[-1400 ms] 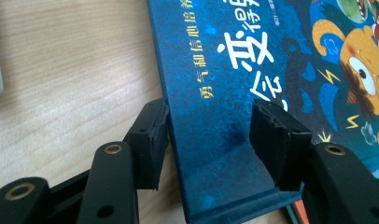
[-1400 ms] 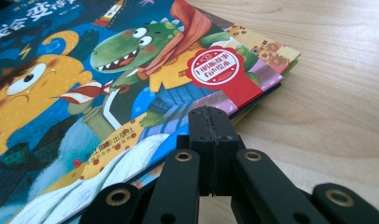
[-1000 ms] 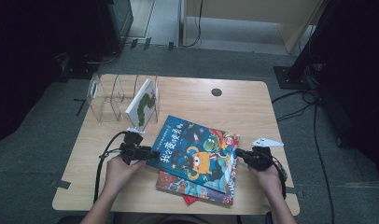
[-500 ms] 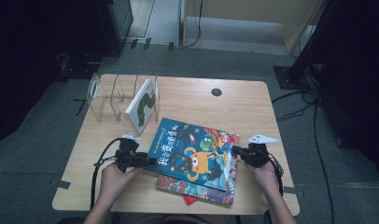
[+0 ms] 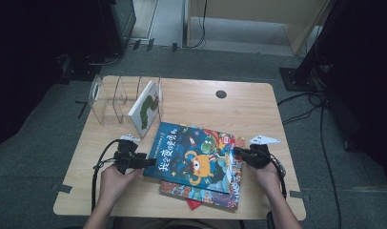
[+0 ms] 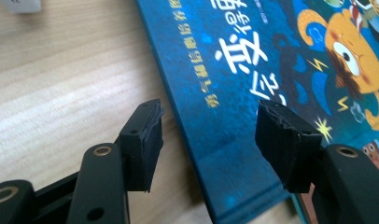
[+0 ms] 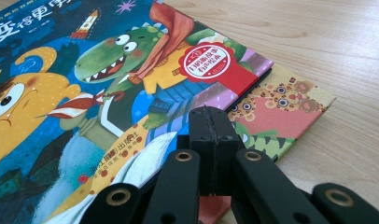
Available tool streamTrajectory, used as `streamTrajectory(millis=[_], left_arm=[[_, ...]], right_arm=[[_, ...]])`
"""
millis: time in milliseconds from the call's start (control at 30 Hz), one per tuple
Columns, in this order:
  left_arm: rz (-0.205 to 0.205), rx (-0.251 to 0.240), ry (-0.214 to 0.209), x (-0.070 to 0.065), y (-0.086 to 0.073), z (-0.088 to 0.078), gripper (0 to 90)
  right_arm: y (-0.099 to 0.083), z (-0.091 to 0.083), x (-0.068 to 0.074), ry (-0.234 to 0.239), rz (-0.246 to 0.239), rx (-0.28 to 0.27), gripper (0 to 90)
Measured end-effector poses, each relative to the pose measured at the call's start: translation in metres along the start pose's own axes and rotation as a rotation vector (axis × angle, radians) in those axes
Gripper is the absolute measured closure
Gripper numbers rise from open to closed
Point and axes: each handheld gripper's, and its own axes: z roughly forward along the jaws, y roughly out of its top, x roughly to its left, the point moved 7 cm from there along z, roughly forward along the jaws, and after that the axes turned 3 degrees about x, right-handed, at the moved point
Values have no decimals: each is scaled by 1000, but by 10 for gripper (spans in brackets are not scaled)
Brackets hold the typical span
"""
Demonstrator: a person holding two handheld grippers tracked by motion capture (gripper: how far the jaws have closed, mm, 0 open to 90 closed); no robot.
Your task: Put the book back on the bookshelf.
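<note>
**Top book may slide or slip from a one-sided hold**

We see the tabletop [image 5: 258, 102] carrying a clear rack [image 5: 116, 99] at its far left with one white book [image 5: 145, 109] standing in it, well apart from our work. In front of us lies a small stack, with the blue picture book [image 5: 196, 155] on top, a second book [image 5: 208, 194] under it, and a red one [image 5: 195, 204] peeking out at the near edge.

The biggest risk, we judge, is the whole blue picture book skating sideways across the glossy cover beneath it if we push from the left alone, since nothing clamps it.

Our left gripper [image 6: 208, 133] stands wide, its jaws having just been opening, and straddles the book's spine edge without pressing on it. If we close too shallow, only the cover may lift and the pages sag.

Our right gripper [image 7: 214, 140] is fully closed on nothing, its tip over the book's right edge. It could scuff the cover, or nudge the lower book [image 7: 283, 114] askew.
</note>
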Motion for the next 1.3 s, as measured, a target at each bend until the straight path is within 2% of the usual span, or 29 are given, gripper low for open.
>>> streamTrajectory(millis=[100,367,567,700,867,933,1000,1100,1167,1300], left_arm=[[1,-6,-5,3,4,3,416],[23,22,22,10,13,13,413],[-15,2,0,16,20,18,402],[-38,8,-41,17,21,21,397],[-30,-3,-57,17,22,24,378],[-45,23,-64,16,23,24,392],[-14,35,-58,15,25,24,399],[-26,58,-78,16,27,26,392],[-39,67,-85,17,28,27,384],[-13,54,-61,17,28,31,286]], right_arm=[[0,0,0,-3,-3,0,900],[-2,-2,4,-2,-13,19,900],[-5,-5,10,-8,-33,32,900],[-8,-8,14,-10,-41,35,900],[-12,-11,19,-8,-49,41,900],[-13,-11,20,-8,-56,38,900],[-14,-12,21,-16,-64,30,900],[-15,-11,22,-28,-70,28,900],[-15,-12,23,-30,-71,29,900],[-16,-12,24,-25,-69,28,900]])
